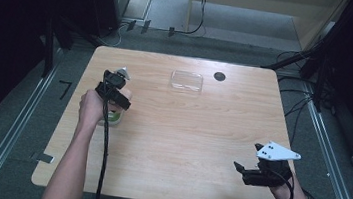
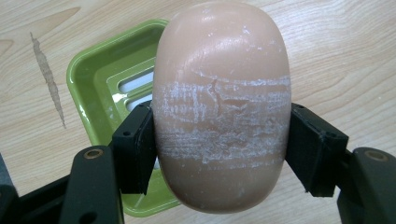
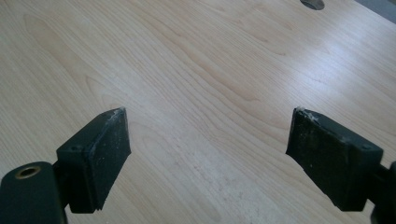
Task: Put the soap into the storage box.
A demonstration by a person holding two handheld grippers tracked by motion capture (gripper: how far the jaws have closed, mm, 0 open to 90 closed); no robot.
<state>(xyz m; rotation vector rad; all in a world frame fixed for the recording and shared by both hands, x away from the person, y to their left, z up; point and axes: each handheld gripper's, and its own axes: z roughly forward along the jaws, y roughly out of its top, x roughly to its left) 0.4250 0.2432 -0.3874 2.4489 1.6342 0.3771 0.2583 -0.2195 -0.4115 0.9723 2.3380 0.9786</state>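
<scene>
The left gripper (image 2: 219, 154) is clamped on a pink bar of soap (image 2: 222, 102), with one black jaw pressed on each long side of it. The soap is an oval, and in the left gripper view its long way points away from the gripper, up the picture. White scratchy marks run across its middle, right where the jaws squeeze it. A green soap dish (image 2: 100, 79) sits on the wooden table (image 2: 336, 56), under the soap and off to the side. Part of the soap covers the dish, so the soap looks to be held above it, not yet lying in it, though I cannot tell how high. In the high view the left gripper (image 1: 114, 88) is over the left part of the table, and a bit of green dish (image 1: 117, 119) peeks out below the hand. The right gripper (image 3: 208, 158) has its jaws wide apart with nothing between them, just bare wood. It rests far off by the near right corner (image 1: 249, 172). So the left hand is the one near the dish. I guess the soap should go down and a little sideways to land in the middle of the dish.
</scene>
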